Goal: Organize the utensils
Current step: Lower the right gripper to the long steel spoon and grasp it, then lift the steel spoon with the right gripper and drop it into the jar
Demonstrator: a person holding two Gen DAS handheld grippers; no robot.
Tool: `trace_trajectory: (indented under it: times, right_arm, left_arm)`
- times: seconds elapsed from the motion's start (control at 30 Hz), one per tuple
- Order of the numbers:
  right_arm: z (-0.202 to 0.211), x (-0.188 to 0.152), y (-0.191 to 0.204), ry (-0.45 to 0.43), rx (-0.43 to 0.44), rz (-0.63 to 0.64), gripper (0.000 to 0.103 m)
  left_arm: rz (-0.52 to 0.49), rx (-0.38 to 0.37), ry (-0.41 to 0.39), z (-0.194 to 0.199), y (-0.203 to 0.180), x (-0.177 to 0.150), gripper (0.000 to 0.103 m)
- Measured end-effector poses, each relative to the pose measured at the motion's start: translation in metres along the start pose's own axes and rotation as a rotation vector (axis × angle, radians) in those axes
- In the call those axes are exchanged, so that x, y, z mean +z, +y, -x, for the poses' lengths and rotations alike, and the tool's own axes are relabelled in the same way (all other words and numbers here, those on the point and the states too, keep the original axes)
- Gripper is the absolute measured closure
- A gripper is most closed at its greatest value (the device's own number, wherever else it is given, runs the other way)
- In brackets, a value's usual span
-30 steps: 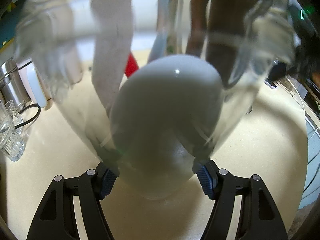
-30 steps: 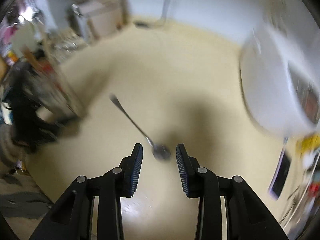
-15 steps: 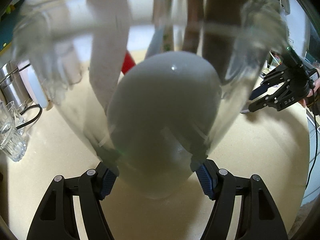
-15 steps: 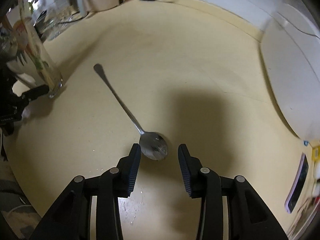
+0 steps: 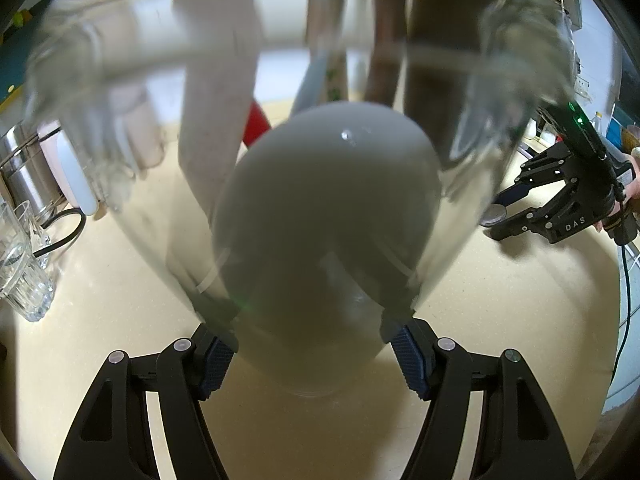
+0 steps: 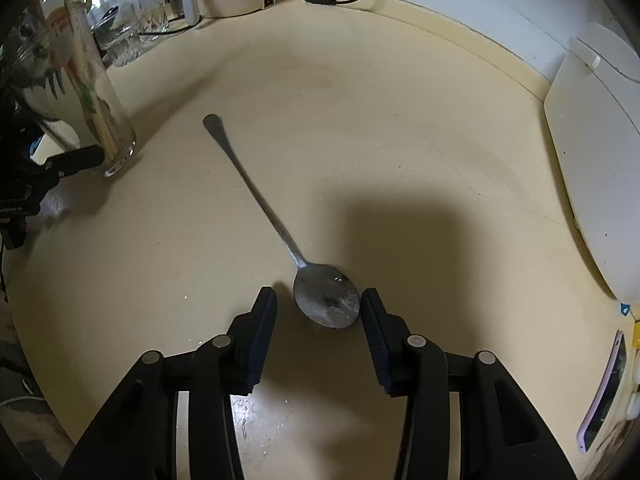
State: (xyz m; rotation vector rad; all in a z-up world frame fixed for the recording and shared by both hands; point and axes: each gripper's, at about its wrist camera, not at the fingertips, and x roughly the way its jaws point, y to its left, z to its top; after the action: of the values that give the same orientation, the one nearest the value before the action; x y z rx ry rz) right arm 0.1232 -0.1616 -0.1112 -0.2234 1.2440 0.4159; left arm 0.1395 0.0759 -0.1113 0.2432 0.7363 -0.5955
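A: Left wrist view first. Your left gripper (image 5: pixel 314 354) is clamped on the base of the glass (image 5: pixel 320 208), both pads pressed to it, same as a second ago. What's new there is your right gripper (image 5: pixel 496 210), which has come in at the right edge, low over the counter (image 5: pixel 500 320).

B: What can't you read there?

A: The glass fills the frame and blurs its contents: a pale rounded shape, a grey handle, something red. I can't name them. The spoon shows only as a small disc by your right gripper.

B: And the right wrist view?

A: Your right gripper (image 6: pixel 318 306) has dropped closer to the counter (image 6: pixel 360 120), and its jaws are opening. The spoon (image 6: pixel 326 296) lies flat, its bowl between the fingers and nearest the right pad; I can't tell if that one touches. Nothing is gripped. Only this view shows the whole spoon, handle aimed toward the glass (image 6: pixel 86 92) at the left, where your left gripper (image 6: pixel 60 164) is half cut off.
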Motion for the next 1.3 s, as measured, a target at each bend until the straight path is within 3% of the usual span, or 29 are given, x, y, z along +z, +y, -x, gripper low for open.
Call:
trace_trajectory:
  times: [0.13, 0.2, 0.43, 0.5, 0.7, 0.9, 1.1, 1.3]
  right_arm:
    - [0.001, -0.002, -0.003, -0.021, 0.009, 0.015, 0.059]
    - [0.003, -0.003, -0.003, -0.024, 0.009, 0.018, 0.071]
    - [0.015, -0.01, 0.006, 0.025, -0.029, 0.079, 0.071]
    - [0.027, -0.009, 0.012, 0.025, -0.059, 0.131, 0.071]
    - [0.077, -0.006, 0.034, 0.046, -0.255, 0.383, 0.072]
    - [0.126, -0.002, 0.047, 0.031, -0.367, 0.511, 0.072]
    - [0.168, 0.023, 0.072, -0.01, -0.404, 0.59, 0.072]
    - [0.197, 0.055, 0.089, -0.08, -0.369, 0.587, 0.072]
  left_arm:
    - [0.0, 0.001, 0.0, 0.0, -0.001, 0.0, 0.03]
    - [0.0, 0.001, 0.0, -0.001, 0.001, 0.0, 0.03]
    - [-0.001, 0.003, 0.002, -0.003, -0.004, 0.002, 0.03]
    - [-0.001, 0.003, 0.001, -0.002, -0.002, 0.002, 0.03]
    - [-0.001, 0.002, 0.001, -0.002, -0.002, 0.002, 0.03]
    - [0.0, 0.002, 0.001, -0.003, 0.001, 0.002, 0.03]
    - [0.0, 0.001, 0.001, -0.003, 0.002, 0.002, 0.03]
    - [0.0, 0.001, 0.001, -0.003, 0.003, 0.002, 0.03]
